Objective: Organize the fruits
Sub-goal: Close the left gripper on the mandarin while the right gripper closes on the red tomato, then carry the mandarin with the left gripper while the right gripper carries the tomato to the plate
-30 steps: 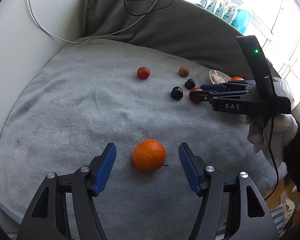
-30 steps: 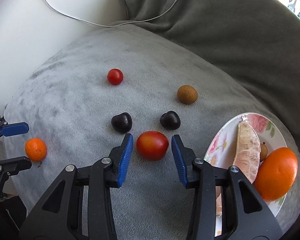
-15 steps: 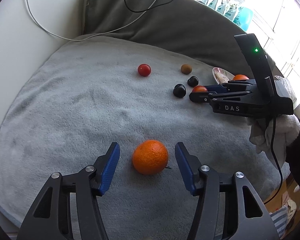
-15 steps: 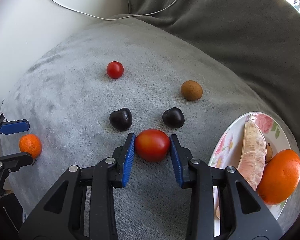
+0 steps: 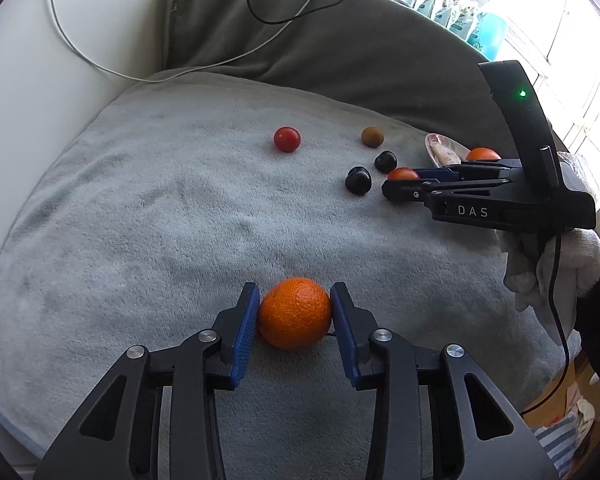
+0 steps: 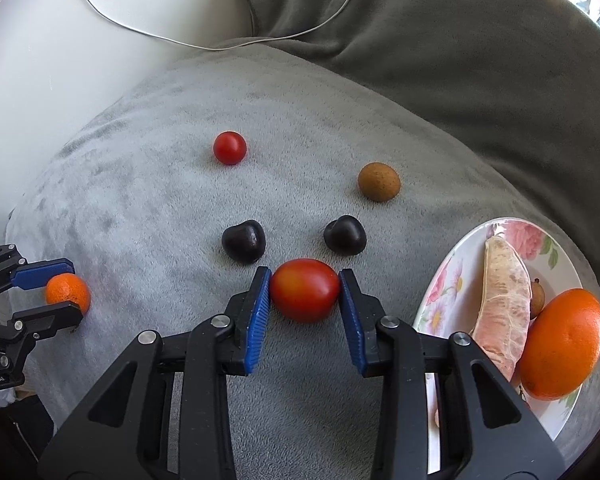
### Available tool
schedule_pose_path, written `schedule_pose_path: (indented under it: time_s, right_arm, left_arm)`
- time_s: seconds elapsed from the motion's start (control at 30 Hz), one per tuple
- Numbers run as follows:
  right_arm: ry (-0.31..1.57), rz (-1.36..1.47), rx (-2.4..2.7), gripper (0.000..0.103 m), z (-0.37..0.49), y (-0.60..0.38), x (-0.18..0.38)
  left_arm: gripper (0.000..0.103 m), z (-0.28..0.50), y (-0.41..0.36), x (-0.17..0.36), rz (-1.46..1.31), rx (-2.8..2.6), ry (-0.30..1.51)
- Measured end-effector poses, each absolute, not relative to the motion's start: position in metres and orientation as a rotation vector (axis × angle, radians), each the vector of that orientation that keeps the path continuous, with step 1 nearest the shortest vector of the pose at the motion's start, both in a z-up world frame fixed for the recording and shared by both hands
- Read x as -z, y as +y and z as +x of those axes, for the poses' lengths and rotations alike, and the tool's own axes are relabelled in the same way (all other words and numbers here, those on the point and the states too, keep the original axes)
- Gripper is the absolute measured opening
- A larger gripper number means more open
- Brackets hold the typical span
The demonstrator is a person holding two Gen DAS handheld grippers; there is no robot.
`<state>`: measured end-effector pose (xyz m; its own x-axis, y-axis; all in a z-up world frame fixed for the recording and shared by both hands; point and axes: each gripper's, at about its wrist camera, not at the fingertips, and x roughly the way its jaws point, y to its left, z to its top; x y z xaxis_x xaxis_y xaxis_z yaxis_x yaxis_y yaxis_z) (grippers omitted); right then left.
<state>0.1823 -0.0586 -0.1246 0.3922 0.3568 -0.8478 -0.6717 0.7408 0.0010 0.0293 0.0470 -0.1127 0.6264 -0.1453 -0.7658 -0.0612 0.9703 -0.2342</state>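
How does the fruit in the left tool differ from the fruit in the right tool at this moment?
The left tool is shut on a mandarin, orange with dimpled skin; the right tool is shut on a tomato, red, smooth and glossy. The mandarin sits alone near the blanket's edge; the tomato sits just in front of two dark cherries, close to the plate. Both rest on the blanket, pinched from both sides.

Small mandarin: lying on the grey blanket, pebbled skin, blue pads pressing both its sides. Oval red tomato: sitting between blue pads touching each side. Round cherry tomato: resting farther back. Two dark cherries: lying apart, just behind the oval tomato. Brown longan: lying beyond. Flowered plate: holding a pomelo segment, an orange, and a small brown fruit.
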Motion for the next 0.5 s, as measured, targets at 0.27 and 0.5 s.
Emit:
schedule_pose_path:
  time_s: [0.27, 0.5]
  right_arm:
    - [0.939, -0.307, -0.679, 0.036, 0.174, -0.073, 0.107]
    - [0.904, -0.248, -0.665, 0.036, 0.162, -0.092, 0.089]
  left_arm:
    - [0.035, 0.026, 0.045, 0.104, -0.238, 0.051, 0.878]
    - [0.035, 0.029, 0.040, 0.095, -0.232, 0.068, 0.855]
